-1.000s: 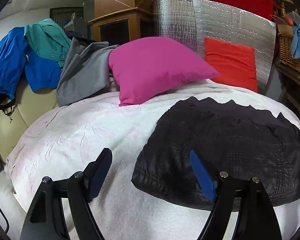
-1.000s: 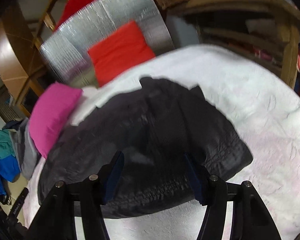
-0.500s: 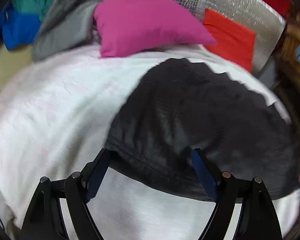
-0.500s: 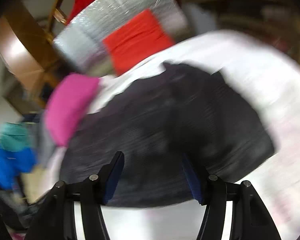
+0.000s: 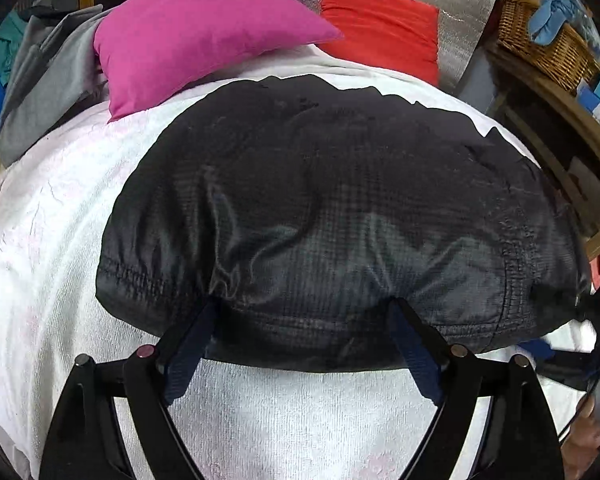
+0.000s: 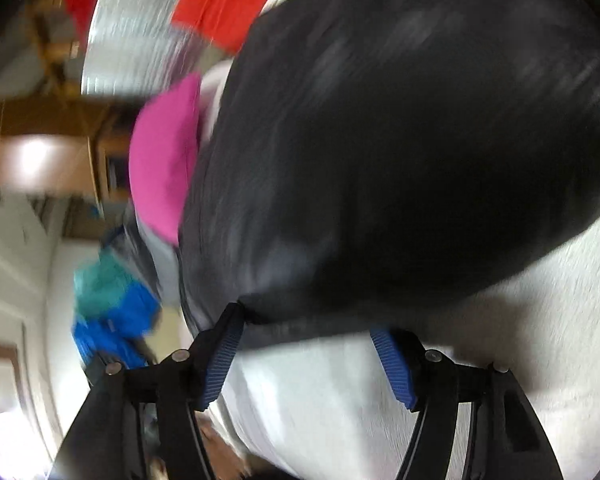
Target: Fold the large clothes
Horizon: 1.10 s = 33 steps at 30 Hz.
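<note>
A large black garment lies spread flat on a white blanket. My left gripper points down at its near hem. The jaws are opening wide, the hem lies between the blue pads, and the fingertips are tucked at the cloth's edge without pressing it. The right wrist view is blurred and tilted. There the black garment fills the upper right, and my right gripper has its jaws opening at the garment's near edge, over the white blanket, with nothing pinched.
A pink pillow, a red cushion and a silver mat stand behind the garment. Grey clothes are piled at the left. A wicker basket sits on wooden shelves at the right. A hand shows at the bottom right.
Both grippers have dropped and closed in on the garment's near hem, and their jaws stand wider. The right gripper has rolled, so its view is tilted.
</note>
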Available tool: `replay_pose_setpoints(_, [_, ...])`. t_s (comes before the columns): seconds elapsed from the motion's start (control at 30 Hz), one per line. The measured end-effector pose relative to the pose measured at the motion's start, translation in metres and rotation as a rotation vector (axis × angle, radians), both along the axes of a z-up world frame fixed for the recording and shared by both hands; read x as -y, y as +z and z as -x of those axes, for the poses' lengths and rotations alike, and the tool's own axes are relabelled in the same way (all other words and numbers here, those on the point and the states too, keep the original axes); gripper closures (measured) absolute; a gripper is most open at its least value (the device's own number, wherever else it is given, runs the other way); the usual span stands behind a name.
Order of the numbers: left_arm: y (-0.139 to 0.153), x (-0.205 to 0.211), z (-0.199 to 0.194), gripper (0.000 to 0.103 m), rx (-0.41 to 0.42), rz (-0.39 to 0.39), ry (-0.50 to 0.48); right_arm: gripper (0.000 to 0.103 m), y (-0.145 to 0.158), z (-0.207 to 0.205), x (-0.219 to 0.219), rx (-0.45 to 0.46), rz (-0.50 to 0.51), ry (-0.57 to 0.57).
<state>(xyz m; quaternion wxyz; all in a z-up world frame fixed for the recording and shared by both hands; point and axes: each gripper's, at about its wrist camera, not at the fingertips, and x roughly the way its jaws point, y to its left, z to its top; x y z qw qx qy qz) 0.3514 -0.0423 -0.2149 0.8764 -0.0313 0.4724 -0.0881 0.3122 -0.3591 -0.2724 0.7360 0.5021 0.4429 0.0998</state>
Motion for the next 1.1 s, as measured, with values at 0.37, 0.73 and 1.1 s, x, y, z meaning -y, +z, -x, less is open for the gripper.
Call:
replay_pose_setpoints(0.37, [0.004, 0.007, 0.011, 0.014, 0.073, -0.091, -0.010, 0.055, 0.018, 0.003, -0.017, 0.011, 0.337, 0.008])
replay_pose_setpoints(0.73, [0.081, 0.004, 0.092, 0.013, 0.326, -0.217, 0.046, 0.030, 0.094, 0.084, -0.025, 0.151, 0.713, -0.044])
replay_pose_setpoints(1.1, [0.166, -0.021, 0.181, 0.009, 0.456, -0.224, 0.122, 0.022, 0.206, 0.176, -0.074, 0.360, 0.982, -0.027])
